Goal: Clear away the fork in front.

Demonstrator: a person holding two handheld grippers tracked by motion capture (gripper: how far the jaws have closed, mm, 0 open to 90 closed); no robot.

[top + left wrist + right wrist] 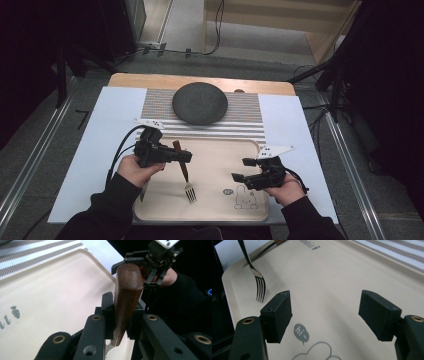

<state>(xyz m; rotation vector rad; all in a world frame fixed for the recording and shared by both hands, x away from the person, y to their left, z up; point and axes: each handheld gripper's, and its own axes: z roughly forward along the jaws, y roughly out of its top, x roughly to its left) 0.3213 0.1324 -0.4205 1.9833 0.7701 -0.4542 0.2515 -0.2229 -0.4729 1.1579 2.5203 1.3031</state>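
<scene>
My left gripper (186, 156) is shut on the brown wooden handle (127, 297) of a fork (189, 191). The fork hangs tines-down over the middle of a cream tray (215, 150). In the right gripper view the tines (260, 290) sit just above or on the tray surface; I cannot tell which. My right gripper (240, 169) hovers low over the tray's right part, jaws open with nothing between them (325, 315). It points left toward the fork. The left gripper view shows it beyond the handle (135, 262).
A dark grey round plate (200, 102) rests on a striped mat (245, 122) behind the tray. A second utensil (262, 251) with a brown handle lies near the tray's left edge, partly hidden by the left forearm. A rabbit drawing (245, 199) marks the tray's front right.
</scene>
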